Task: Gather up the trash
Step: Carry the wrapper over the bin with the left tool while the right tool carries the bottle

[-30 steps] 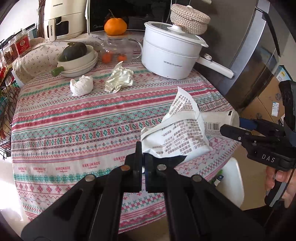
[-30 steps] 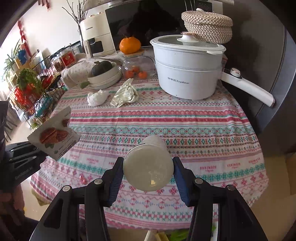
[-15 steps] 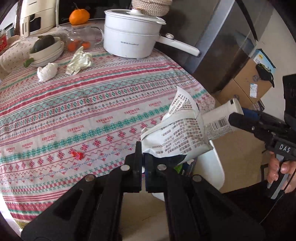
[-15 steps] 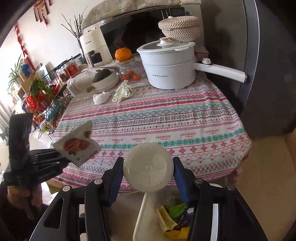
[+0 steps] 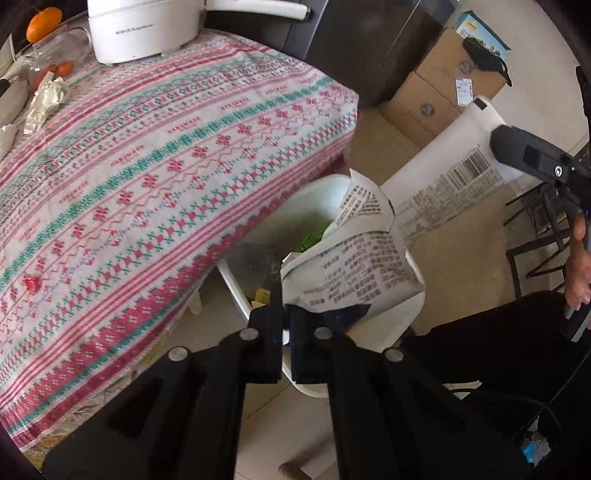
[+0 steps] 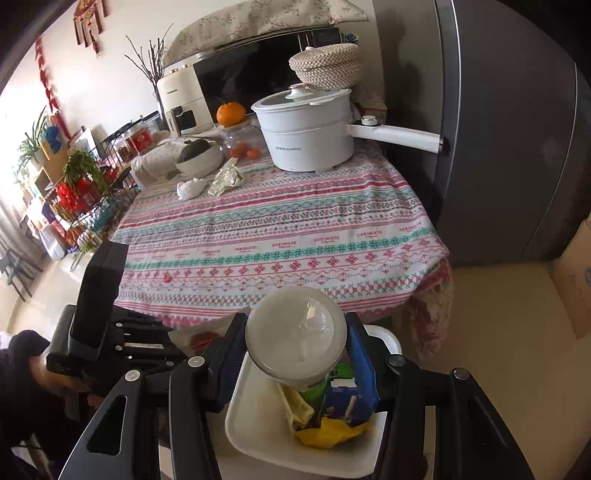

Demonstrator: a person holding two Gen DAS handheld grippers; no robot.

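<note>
Both grippers have swung off the tabletop (image 6: 280,229) to above the white bin (image 6: 258,424); left gripper (image 5: 286,325) jaws pinch the printed wrapper (image 5: 354,269), right gripper (image 6: 295,354) jaws clamp the white bottle (image 6: 295,332).

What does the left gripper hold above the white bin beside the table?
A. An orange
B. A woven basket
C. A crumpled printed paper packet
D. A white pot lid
C: the left gripper is shut on a crumpled printed paper packet, which hangs over the white bin at the table's edge, while the orange sits far back on the table.
</note>
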